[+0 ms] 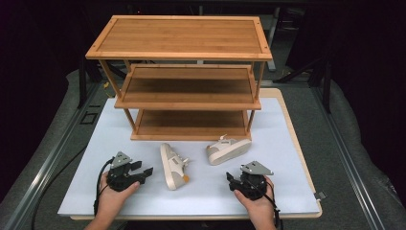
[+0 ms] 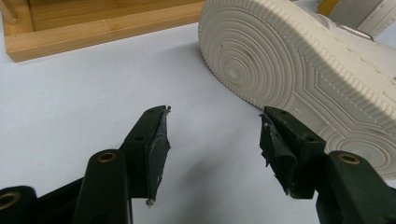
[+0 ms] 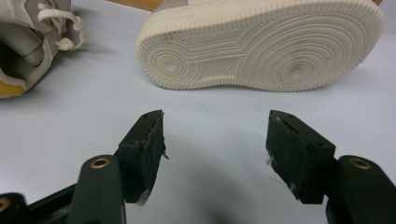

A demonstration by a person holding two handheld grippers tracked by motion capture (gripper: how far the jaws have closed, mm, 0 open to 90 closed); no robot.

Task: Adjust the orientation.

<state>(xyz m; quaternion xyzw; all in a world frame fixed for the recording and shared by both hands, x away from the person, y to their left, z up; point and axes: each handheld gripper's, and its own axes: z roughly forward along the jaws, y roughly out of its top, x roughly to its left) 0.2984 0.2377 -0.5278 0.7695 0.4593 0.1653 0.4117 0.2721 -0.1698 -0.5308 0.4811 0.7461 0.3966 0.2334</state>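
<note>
At the near edge of the counter (image 1: 201,199), 2 hands hold 2 black claws low over its pale sheet. The left hand (image 1: 111,195) grips the left claw (image 1: 142,168), whose jaws stand apart with nothing between them; in the left gripper view that left claw (image 2: 212,140) points at the ridged cream sole of the left shoe (image 2: 303,74), and the right-hand jaw tip sits close to the sole's edge, though contact cannot be told. The right hand (image 1: 258,203) holds the right claw (image 1: 231,181), also released, jaws spread over bare sheet; the right gripper view shows the right claw (image 3: 215,140) aimed at the sole of the right shoe (image 3: 261,44), a gap of sheet lying between them. A small moulded mark sits in the middle of that sole, too faint to read.

Just beyond the claws, the 2 pale sneakers lie on their sides. The left shoe (image 1: 172,166) lies lengthwise between the 2 claws, sole toward the left claw, laces and a tan patch facing right. The right shoe (image 1: 228,150) lies farther back and to the right, angled, near the foot of the shelf.

Behind both stands a wooden shelf (image 1: 184,57) with 3 tiers, all bare, its lowest tier resting on the counter. Beyond it the room is dark.
</note>
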